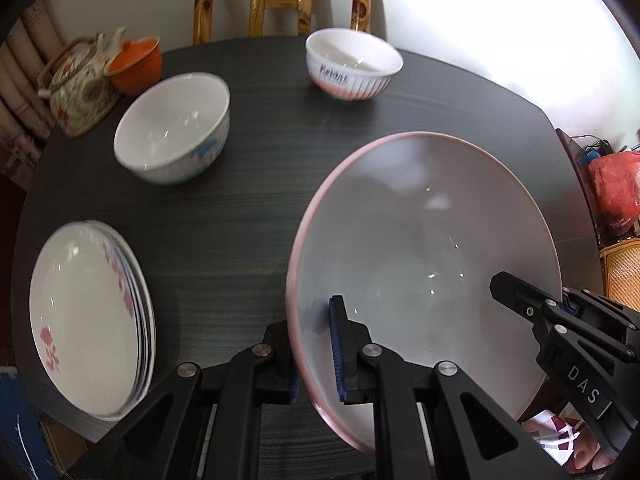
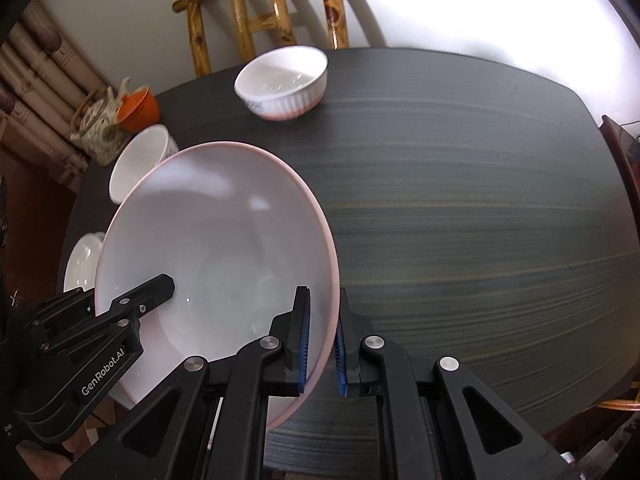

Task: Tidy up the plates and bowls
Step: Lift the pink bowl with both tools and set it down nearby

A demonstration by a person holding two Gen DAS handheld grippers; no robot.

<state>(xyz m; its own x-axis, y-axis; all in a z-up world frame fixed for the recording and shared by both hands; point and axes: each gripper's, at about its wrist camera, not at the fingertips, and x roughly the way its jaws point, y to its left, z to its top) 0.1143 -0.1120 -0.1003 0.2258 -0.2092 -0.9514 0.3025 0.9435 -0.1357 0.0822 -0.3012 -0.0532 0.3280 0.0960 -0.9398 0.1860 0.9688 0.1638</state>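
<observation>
A large pale bowl with a pink rim (image 1: 420,240) is held between both grippers over the near part of the dark table (image 1: 248,208). My left gripper (image 1: 314,356) is shut on its left rim, one blue pad inside and one outside. My right gripper (image 2: 323,344) is shut on the opposite rim (image 2: 328,280). Each gripper shows at the edge of the other's view. A stack of flowered plates (image 1: 84,312) lies at the near left. A white bowl with a blue pattern (image 1: 172,128) and a ribbed white bowl (image 1: 352,64) stand farther back.
A flowered teapot (image 1: 80,84) and an orange cup (image 1: 136,64) sit at the table's far left corner. A wooden chair (image 1: 280,0) stands behind the table. A red bag (image 1: 616,188) lies off the right edge. The table's right half (image 2: 460,220) is bare.
</observation>
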